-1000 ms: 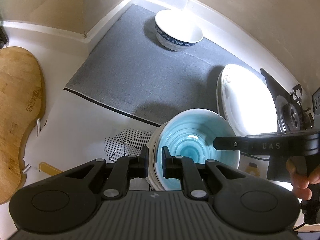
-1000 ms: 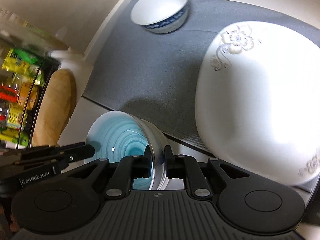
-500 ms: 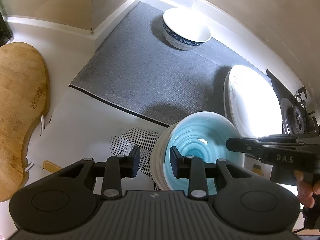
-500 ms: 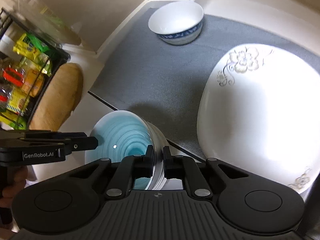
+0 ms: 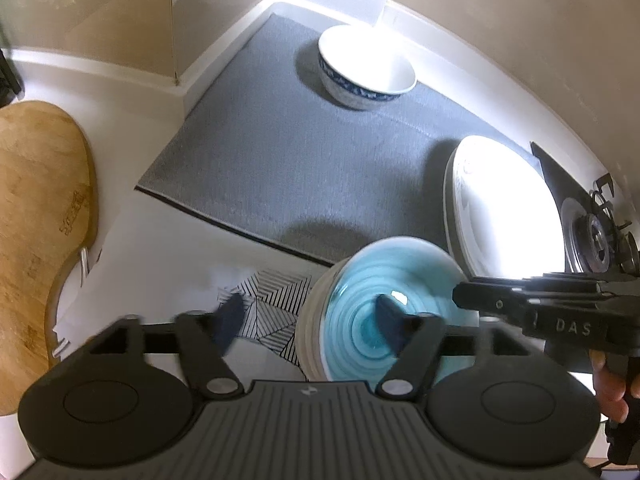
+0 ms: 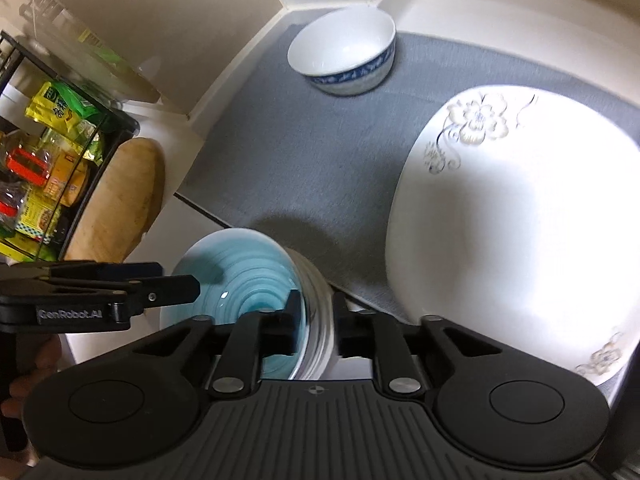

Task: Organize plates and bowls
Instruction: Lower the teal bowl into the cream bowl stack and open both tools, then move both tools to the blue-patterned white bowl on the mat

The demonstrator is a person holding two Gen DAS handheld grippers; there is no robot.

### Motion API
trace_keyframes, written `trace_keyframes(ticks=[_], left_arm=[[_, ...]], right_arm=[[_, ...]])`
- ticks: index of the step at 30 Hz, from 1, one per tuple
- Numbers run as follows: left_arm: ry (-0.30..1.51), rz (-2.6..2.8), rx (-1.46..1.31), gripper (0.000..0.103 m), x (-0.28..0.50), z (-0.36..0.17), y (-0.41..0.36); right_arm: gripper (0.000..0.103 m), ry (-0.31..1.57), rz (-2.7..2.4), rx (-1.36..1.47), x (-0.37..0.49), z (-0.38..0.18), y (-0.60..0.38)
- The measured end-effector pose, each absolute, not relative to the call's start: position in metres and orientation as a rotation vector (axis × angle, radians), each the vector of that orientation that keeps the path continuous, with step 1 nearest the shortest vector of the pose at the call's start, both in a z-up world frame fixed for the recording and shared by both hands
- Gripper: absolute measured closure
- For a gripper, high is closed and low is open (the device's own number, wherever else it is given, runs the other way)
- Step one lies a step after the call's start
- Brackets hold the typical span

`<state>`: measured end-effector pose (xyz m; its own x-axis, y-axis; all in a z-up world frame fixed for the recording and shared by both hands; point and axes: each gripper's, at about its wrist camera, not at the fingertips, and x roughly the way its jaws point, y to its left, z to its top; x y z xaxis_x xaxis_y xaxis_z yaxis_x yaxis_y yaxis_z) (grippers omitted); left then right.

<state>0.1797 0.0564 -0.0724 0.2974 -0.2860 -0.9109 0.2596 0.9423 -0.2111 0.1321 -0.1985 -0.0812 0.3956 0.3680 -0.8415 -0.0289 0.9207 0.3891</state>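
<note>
left wrist view: left gripper (image 5: 310, 318), jaws opening and spread wide, straddles the near-left rim of the blue bowl (image 5: 384, 312) without touching; the bowl sits at 5 o'clock, off the grey mat (image 5: 304, 152). only here: stove burner (image 5: 596, 236) at 3 o'clock. right wrist view: right gripper (image 6: 316, 320), jaws opening, rim between them, pads apparently just clear. only here: floral pattern on the white plate (image 6: 512, 216) and a snack rack (image 6: 48, 152) at 9 o'clock. patterned bowl (image 6: 344, 52) at 12 o'clock.
</note>
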Motion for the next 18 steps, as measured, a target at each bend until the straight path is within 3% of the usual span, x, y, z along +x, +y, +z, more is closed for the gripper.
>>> trace_keyframes(ticks=[2, 6, 8, 12, 18], left_arm=[[1.194, -0.362, -0.034, 0.012, 0.181, -0.068, 0.056], [1.165, -0.352, -0.057, 0.010, 0.190, -0.060, 0.055], [1.133, -0.340, -0.062, 0.000, 0.196, -0.055, 0.053], [1.035, -0.297, -0.020, 0.000, 0.208, -0.042, 0.045], [0.988, -0.281, 0.001, 0.000, 0.227, -0.035, 0.034]], right_arm=[[0.068, 1.126, 0.255, 0.313, 0.132, -0.076, -0.196], [0.056, 1.081, 0.265, 0.284, 0.135, -0.066, -0.192], [0.054, 1.054, 0.255, 0.273, 0.138, -0.062, -0.192], [0.048, 1.011, 0.230, 0.279, 0.147, -0.057, -0.194], [0.047, 0.971, 0.195, 0.272, 0.160, -0.054, -0.195]])
